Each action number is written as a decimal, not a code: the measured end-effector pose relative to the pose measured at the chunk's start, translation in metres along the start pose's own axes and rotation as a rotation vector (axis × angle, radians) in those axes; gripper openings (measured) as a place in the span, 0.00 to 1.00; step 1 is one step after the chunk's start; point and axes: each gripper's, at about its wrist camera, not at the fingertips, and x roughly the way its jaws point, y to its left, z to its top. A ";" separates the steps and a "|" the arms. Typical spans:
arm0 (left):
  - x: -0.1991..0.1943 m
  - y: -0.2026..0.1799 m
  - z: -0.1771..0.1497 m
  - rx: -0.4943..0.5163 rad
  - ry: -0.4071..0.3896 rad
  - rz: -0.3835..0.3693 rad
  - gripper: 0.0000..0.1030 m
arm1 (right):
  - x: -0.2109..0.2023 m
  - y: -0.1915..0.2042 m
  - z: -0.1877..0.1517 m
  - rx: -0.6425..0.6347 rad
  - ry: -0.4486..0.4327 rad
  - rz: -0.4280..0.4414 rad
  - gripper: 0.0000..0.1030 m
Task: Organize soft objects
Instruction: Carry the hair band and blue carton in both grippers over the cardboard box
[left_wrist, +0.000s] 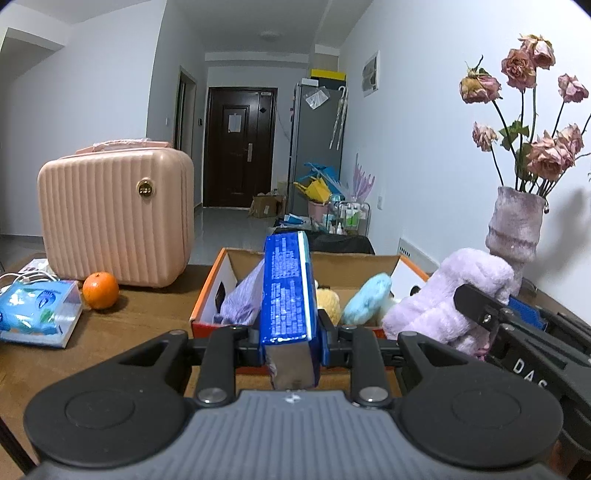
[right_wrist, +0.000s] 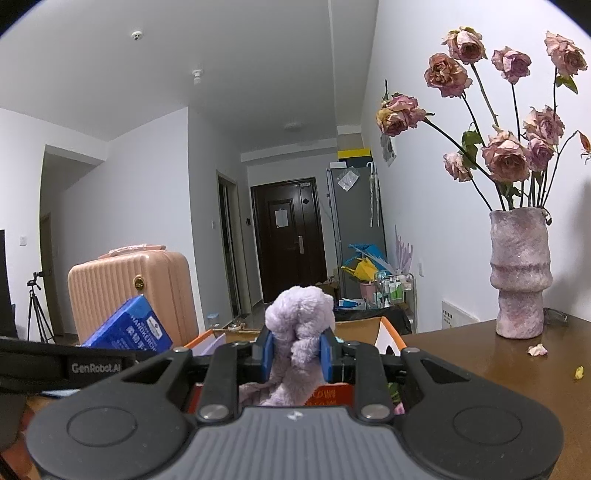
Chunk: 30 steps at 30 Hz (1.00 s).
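Holding item one, the left gripper (left_wrist: 291, 339) has its fingers clamped on a blue tissue pack (left_wrist: 286, 288), which stands on edge and tilts slightly, raised above the near rim of the cardboard box (left_wrist: 208, 291). Item two, the right gripper (right_wrist: 296, 356), has its fingers clamped on a lilac plush towel (right_wrist: 299, 321), bunched upward between the blue pads; in the left wrist view the same towel (left_wrist: 461, 295) hangs beside the box's right wall, close to the vase. Box: open-topped, orange-edged, on the brown surface (left_wrist: 147, 314), its near edge just ahead of the left gripper. Contents visible: a purple packet (left_wrist: 243, 299) leaning at the left, a yellow plush piece (left_wrist: 328, 301) in the middle, a light blue plush piece (left_wrist: 365, 299) to the right; the interior looks crowded, with bare cardboard showing only along the back wall. Left of the box: an orange (left_wrist: 100, 290) and a wrapped tissue packet (left_wrist: 37, 314), near each other, with a pink ribbed case (left_wrist: 114, 214) standing behind them close to the surface's far edge. Open surface lies between the orange and the box's left wall. Right of the box: a mauve vase (right_wrist: 519, 273) of dried roses (right_wrist: 504, 158) against the wall, with a fallen petal (right_wrist: 537, 349) and a yellow scrap (right_wrist: 578, 372) on otherwise bare surface in front. Beyond the far edge, a hallway floor runs to a dark door (left_wrist: 240, 147).
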 end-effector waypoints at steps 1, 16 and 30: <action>0.002 0.000 0.002 0.000 -0.003 0.000 0.25 | 0.003 0.000 0.001 0.000 0.000 0.001 0.24; 0.036 0.000 0.023 -0.030 -0.025 0.000 0.25 | 0.043 -0.005 0.020 -0.034 -0.003 0.020 0.24; 0.066 -0.006 0.043 -0.036 -0.050 -0.022 0.25 | 0.086 -0.030 0.049 -0.041 0.080 0.029 0.24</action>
